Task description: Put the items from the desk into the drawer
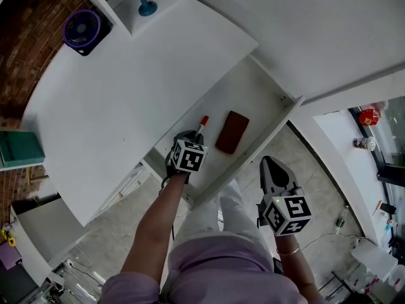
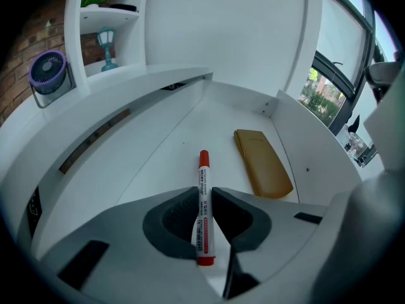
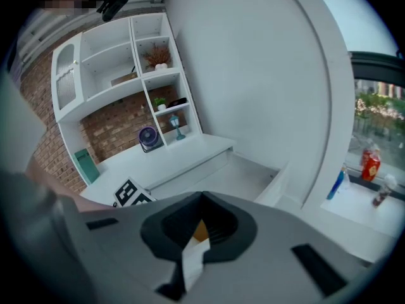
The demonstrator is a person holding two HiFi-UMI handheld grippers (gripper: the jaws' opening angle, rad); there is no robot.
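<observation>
The white desk [image 1: 114, 100] with its purple fan [image 1: 82, 30] sits left of my left gripper [image 2: 204, 190]. The open drawer [image 1: 253, 90] lies below it. A brown case [image 2: 262, 163] rests just right. I squeeze the marker [image 2: 204, 164]; it points straight ahead, red cap farthest. My right gripper [image 3: 201, 198] is closed, empty.

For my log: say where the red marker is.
Left gripper view: the marker is pinched by the left gripper over the drawer, left of the brown case.
</observation>
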